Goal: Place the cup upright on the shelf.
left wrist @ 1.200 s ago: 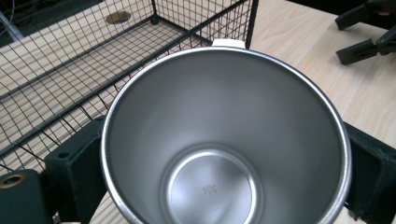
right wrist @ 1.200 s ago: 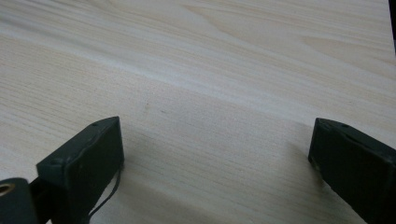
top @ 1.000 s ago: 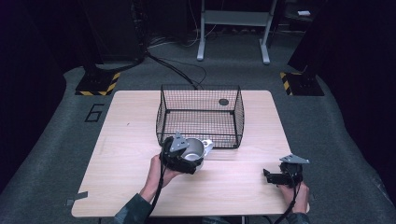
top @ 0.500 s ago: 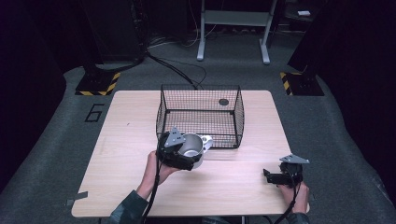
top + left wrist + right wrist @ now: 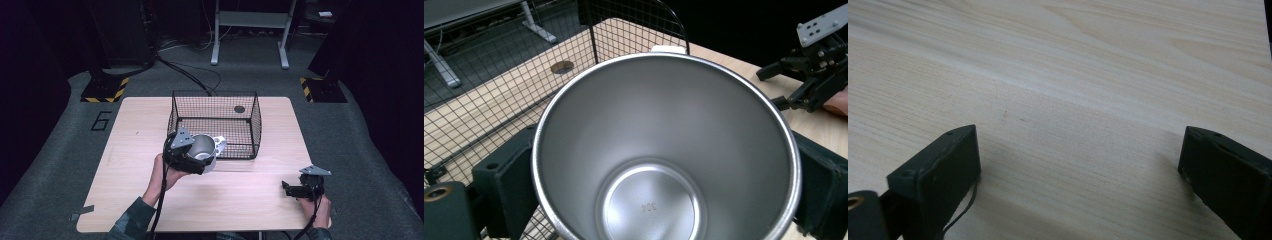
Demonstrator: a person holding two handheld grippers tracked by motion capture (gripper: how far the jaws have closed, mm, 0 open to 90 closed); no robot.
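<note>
Steel, brushed and shiny, makes up the cup [image 5: 202, 150] that is held between the jaws of the left claw [image 5: 192, 159] — one black jaw is pressed against each side of its wall, as seen in the left gripper view, where the cup's open mouth [image 5: 664, 150] is faced by the camera and a small stamped mark is seen on its bottom. In the high view the cup is carried above the pale wooden desk [image 5: 125, 150], tilted on its side, just in front of the near wall of a black wire basket [image 5: 215, 122]. Whether the cup touches the mesh cannot be told. The basket stands near the middle of the desk, toward its far edge, and a dark round hole [image 5: 239, 109] in the desk top is seen through the mesh. The left hand [image 5: 162, 172] is wrapped around the claw's handle.

The right claw [image 5: 295, 189] is held low over the desk's near right corner, well apart from the cup and basket. Its jaws are spread wide and nothing is gripped between them — bare wood grain [image 5: 1073, 100] is seen there in the right gripper view.
</note>
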